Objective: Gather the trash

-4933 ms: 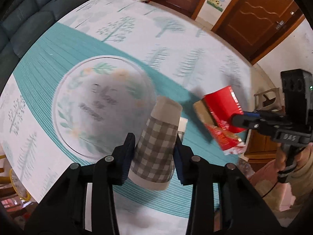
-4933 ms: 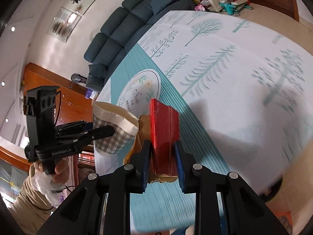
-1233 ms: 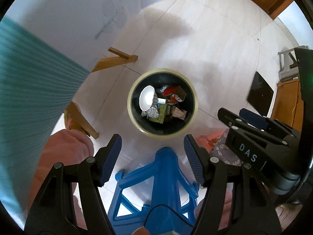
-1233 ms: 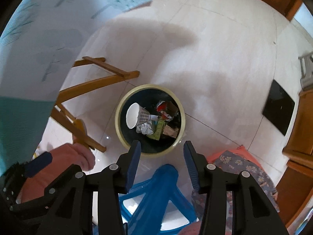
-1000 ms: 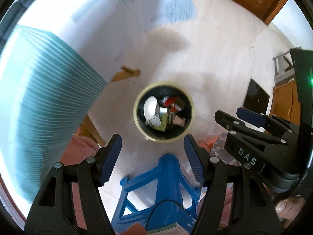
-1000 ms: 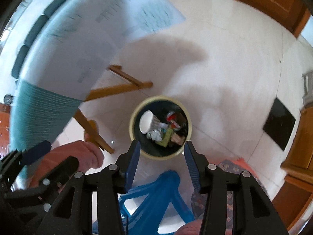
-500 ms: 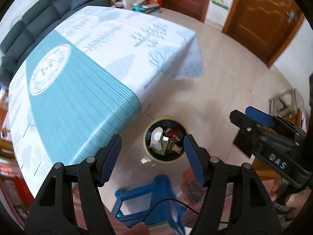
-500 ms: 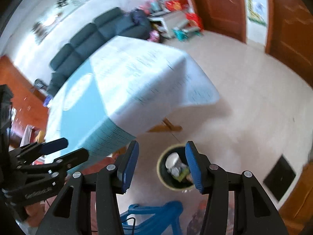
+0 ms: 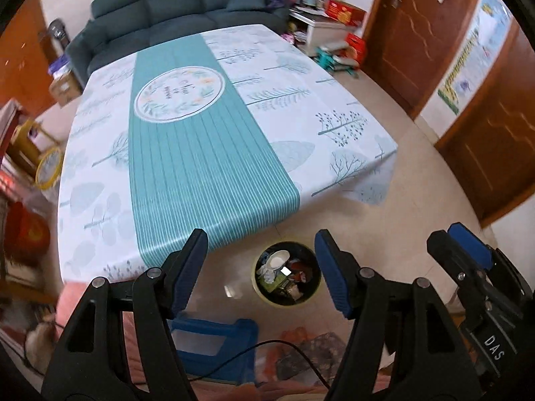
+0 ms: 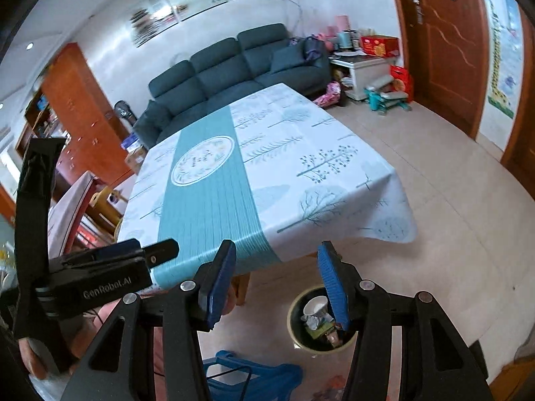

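The round, pale-rimmed trash bin (image 9: 254, 279) (image 10: 291, 314) stands on the floor just off the table's near edge. A white paper cup (image 9: 277, 260) (image 10: 316, 304), a red carton (image 9: 296, 264) and other scraps lie inside it. High above it, my left gripper (image 9: 260, 239) is open and empty. My right gripper (image 10: 277, 249) is open too, with nothing between its blue pads. Each shows in the other's view: the right gripper (image 9: 468, 250) at the right edge, the left gripper (image 10: 160, 250) on the left.
The table (image 9: 187, 153) (image 10: 234, 200) has a teal and white tree-print cloth. A blue plastic stool (image 9: 214, 334) (image 10: 254, 377) stands below my grippers beside the bin. A dark sofa (image 10: 234, 63) is behind the table, with wooden doors (image 9: 418, 33) to the right.
Both grippers have risen from just above the bin and tilted upward, so the whole table has come into view. The cup and red carton held earlier now lie in the bin.
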Tool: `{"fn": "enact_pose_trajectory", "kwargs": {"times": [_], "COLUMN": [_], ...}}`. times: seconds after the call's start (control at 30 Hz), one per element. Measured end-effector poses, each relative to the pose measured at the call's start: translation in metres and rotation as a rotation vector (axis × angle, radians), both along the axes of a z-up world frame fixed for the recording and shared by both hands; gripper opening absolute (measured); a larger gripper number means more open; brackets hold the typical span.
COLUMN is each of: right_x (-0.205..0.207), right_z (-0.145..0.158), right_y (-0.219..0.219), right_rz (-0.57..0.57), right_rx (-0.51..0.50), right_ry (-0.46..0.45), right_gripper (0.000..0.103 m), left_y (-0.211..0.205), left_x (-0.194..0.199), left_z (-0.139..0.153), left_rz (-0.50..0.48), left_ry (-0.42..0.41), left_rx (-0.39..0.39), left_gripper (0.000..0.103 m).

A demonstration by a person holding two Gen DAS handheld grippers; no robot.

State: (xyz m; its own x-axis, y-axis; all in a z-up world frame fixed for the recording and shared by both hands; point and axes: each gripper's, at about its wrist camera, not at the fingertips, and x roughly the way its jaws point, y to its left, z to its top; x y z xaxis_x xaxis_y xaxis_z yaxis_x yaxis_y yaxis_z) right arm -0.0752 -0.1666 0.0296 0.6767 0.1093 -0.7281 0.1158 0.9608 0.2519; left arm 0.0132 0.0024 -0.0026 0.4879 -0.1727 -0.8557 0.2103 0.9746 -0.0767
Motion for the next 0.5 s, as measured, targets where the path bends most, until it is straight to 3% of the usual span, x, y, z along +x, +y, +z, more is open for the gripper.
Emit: {"fn": "enact_pose_trajectory", "kwargs": {"times": [0.23, 0.5], "right_x": [-0.003, 0.005], "right_z": [0.005, -0.005], "right_y": [0.001, 0.004], "right_rz": [0.062, 0.108], "right_rx": [-0.017, -0.016], "right_ry": [0.004, 0.011], "right_gripper": [0.052, 0.052], "left_y": [-0.009, -0.007], "left_x": [-0.025, -0.034], "left_z": [-0.002, 0.003], "left_rz": [-0.015, 0.019], "left_ry": [-0.049, -0.064], "left_rx": [0.025, -0.016], "left_gripper": [0.064, 0.064]}}
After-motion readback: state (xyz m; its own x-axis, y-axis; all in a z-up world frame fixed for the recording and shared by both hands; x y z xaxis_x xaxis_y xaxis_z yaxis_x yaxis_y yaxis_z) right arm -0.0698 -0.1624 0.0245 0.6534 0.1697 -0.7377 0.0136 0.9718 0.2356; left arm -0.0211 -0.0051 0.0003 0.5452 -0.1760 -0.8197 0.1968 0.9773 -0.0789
